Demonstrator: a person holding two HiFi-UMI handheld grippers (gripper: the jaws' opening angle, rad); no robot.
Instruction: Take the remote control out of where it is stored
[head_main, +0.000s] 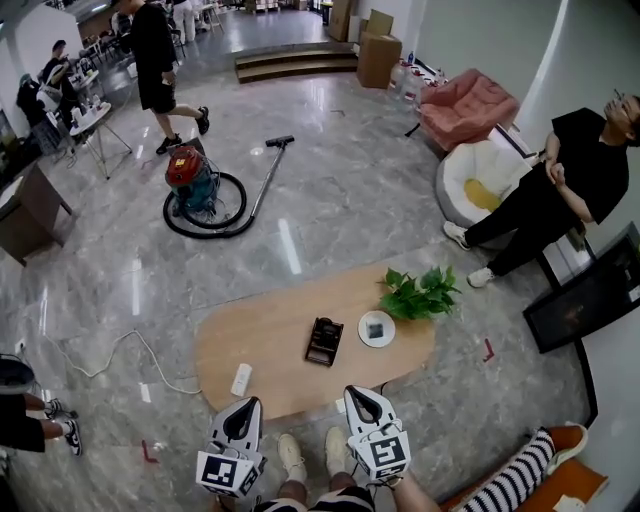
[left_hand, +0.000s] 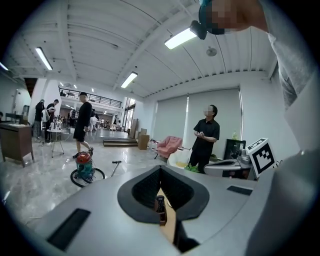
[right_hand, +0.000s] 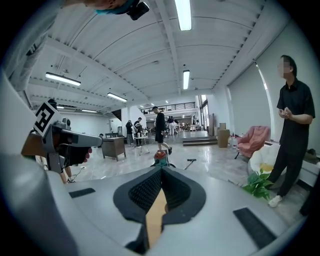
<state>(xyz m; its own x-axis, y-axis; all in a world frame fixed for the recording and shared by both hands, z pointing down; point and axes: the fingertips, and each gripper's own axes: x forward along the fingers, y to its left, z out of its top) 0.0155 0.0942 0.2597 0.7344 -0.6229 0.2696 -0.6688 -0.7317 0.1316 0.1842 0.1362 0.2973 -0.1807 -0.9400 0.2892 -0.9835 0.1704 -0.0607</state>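
Note:
A dark, open storage box (head_main: 324, 341) lies in the middle of the oval wooden table (head_main: 260, 360), and a black remote control (left_hand: 160, 204) rests in it. In the left gripper view that box shows through the gap under the jaws. Both grippers hang at the table's near edge, apart from the box. My left gripper (head_main: 243, 405) (left_hand: 160, 169) has its jaws together with nothing in them. My right gripper (head_main: 358, 393) (right_hand: 161, 170) is likewise shut and empty.
On the table are a white plate (head_main: 376, 328), a green plant (head_main: 420, 293) and a small white device (head_main: 241, 379). A red and teal vacuum cleaner (head_main: 192, 180) with its hose stands beyond the table. A person (head_main: 560, 190) lounges at the right; a striped cushion (head_main: 515, 475) lies near right.

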